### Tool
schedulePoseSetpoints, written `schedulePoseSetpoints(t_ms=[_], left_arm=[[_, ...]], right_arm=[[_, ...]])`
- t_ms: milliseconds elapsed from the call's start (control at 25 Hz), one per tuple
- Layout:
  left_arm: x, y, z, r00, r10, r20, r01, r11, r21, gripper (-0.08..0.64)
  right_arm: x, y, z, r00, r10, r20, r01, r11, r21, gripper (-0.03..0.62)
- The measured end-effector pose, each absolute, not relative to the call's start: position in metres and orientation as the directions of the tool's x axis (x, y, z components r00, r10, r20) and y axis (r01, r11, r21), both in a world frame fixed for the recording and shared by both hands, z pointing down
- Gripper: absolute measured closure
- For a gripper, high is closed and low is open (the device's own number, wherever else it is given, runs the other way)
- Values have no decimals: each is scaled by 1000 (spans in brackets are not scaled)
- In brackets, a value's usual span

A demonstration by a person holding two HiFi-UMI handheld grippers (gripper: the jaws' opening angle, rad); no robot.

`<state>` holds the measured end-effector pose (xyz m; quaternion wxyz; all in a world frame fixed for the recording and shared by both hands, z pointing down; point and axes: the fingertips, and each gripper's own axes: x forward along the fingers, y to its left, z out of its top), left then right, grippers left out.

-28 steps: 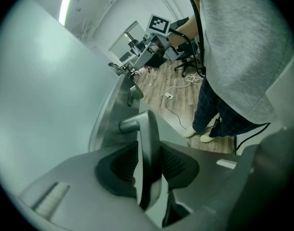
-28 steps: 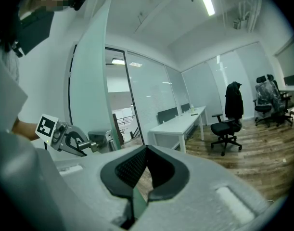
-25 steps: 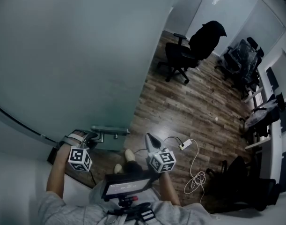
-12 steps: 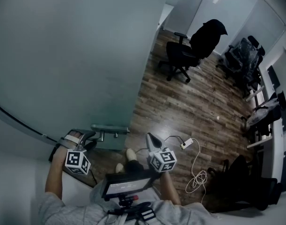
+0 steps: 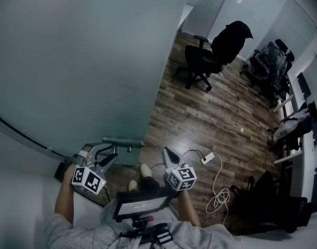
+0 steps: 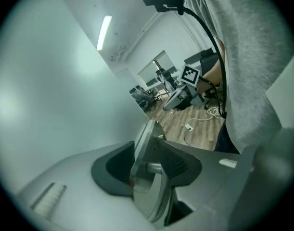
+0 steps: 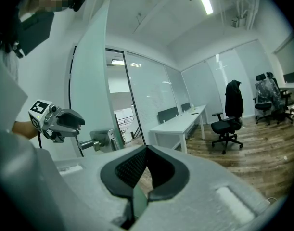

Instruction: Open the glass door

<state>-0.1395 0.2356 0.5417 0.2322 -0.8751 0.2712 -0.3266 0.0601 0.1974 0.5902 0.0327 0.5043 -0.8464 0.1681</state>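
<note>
The glass door (image 5: 85,61) fills the left side; the left gripper (image 6: 149,152), its jaws just closing, pinches the door handle (image 5: 122,142) at the door's near edge; the right gripper (image 7: 147,150) is pressed together, empty.

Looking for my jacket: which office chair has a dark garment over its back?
The lone black chair nearest the glass door; the chairs grouped farther right carry none.

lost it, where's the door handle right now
Head view, lower left: the door handle sits at the edge of the glass door, between the jaws of the left hand-held gripper, which have just been closing.
</note>
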Motion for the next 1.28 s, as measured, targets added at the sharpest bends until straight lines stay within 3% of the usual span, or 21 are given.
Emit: schedulePoseSetpoints(t_ms=[240,480,680,1280], left_arm=[[-116,226,512,688,-671,275,-511,-717,-473,427],[-108,225,500,682,-705,196,-611,-696,-378,461],[-119,214,481,637,-760,127,-682,-633,-366,557],[-119,223,463,600,-800,14,-772,-583,-252,557]], right_arm=[[59,195,585,-488,-844,224,-865,433,-254,591],[57,196,574,-488,-848,205,-864,437,-251,591],[52,199,553,-488,-855,174,-869,457,-189,591],[29,228,500,-529,-846,66,-848,524,-77,591]])
